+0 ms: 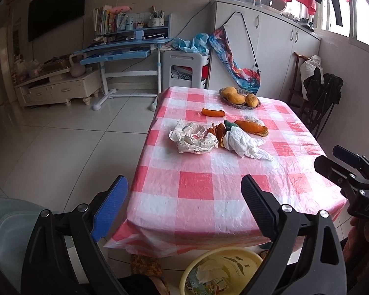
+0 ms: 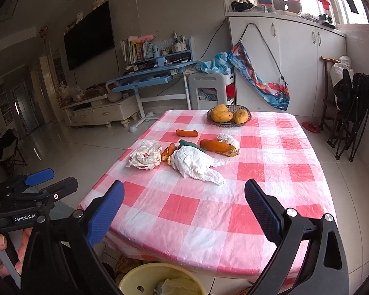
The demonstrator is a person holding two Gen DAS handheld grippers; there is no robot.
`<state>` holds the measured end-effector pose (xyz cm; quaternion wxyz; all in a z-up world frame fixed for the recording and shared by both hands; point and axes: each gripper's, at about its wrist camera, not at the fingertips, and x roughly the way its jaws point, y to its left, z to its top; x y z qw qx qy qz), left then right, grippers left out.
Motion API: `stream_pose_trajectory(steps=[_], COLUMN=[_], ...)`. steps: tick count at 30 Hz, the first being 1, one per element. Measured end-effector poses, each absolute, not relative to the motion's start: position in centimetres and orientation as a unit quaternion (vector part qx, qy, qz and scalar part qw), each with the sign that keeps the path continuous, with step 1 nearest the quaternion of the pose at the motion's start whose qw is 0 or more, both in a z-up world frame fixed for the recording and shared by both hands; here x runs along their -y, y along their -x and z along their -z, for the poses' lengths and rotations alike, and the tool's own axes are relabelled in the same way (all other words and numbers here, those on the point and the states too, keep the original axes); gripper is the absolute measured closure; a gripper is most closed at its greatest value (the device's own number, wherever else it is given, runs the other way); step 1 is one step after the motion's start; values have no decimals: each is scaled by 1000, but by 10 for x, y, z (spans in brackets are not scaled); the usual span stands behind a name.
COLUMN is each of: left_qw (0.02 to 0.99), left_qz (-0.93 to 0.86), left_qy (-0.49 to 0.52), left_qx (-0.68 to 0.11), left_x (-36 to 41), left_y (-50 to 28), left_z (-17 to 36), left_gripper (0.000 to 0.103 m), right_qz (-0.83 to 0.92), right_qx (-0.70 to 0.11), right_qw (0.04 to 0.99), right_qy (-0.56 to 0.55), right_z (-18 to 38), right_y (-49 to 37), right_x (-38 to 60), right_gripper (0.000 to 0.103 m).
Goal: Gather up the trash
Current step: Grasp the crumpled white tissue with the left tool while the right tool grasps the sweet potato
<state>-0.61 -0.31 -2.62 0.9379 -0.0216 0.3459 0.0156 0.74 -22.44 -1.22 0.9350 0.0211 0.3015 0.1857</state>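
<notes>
**A:** Mid-worktop (image 2: 258, 196), on the checked cloth: two crumpled white wrappers, left wrapper (image 2: 145, 157) and right wrapper (image 2: 196, 164), with peel scraps (image 2: 168, 153) wedged between them. Small white wad (image 2: 227, 139) further back, touching the long orange item (image 2: 217, 146). Yellow bin (image 2: 160, 280) sits on the floor below the near edge, already has paper in it.

**B:** Gripper state?

**A:** Left hand-held gripper (image 1: 184, 204) fingers spread wide, nothing between them. Right hand-held gripper (image 2: 184, 211) same, wide apart and empty. Both hang off the near edge, well short of the trash.

**B:** Failure modes?

**A:** Main one: the right wrapper lies against the peel scraps and a dark green piece (image 2: 188, 143). A pinch there could drag them along and scatter bits over the cloth. Second: the cloth looks like thin plastic, so fingers coming in too low may snag it and pull everything, fruit basket (image 2: 230, 116) included.

**B:** Food vs trash?

**A:** Ambiguous. A sausage-shaped piece (image 2: 187, 132) sits alone behind the pile, and I can't tell whether it or the long orange item counts as trash. Wrong pick is likely.

**B:** Drop risk?

**A:** Bin is partly under the overhang, so a release from above the edge could hit cloth or floor.
</notes>
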Motion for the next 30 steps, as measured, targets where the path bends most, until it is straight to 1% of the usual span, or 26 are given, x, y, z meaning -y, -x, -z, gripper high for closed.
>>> stream_pose_trajectory(steps=[2, 4, 5, 6, 8, 11, 13, 16, 21, 30], left_qw=[933, 927, 926, 924, 918, 908, 903, 900, 889, 870], left_qz=[-14, -9, -5, 2, 18, 27, 30, 35, 53, 77], left_qy=[19, 19, 16, 13, 15, 26, 28, 17, -1, -25], left_qx=[-360, -374, -378, -383, -397, -417, -428, -435, -455, -486], left_x=[0, -2, -2, -1, -2, -6, -7, -4, 5, 15], left_y=[-13, -32, -42, -51, -70, -98, -114, -138, -169, -195], left_z=[30, 33, 34, 35, 40, 50, 57, 65, 80, 102], left_gripper=[13, 13, 13, 13, 13, 13, 13, 13, 13, 14], right_qz=[-195, -200, -201, -201, -201, -203, -210, -220, -227, -228], right_qx=[-317, -332, -338, -342, -348, -351, -363, -365, -381, -421], right_qw=[928, 921, 918, 915, 911, 909, 903, 899, 892, 871], right_qy=[-3, 32, 53, 71, 94, 98, 91, 102, 90, 113], right_z=[15, 17, 18, 20, 25, 37, 45, 51, 63, 92], right_y=[-30, -54, -67, -78, -101, -126, -140, -156, -188, -216], right_x=[223, 219, 216, 215, 215, 220, 219, 213, 209, 201], right_gripper=[17, 29, 32, 38, 40, 45, 51, 52, 53, 53])
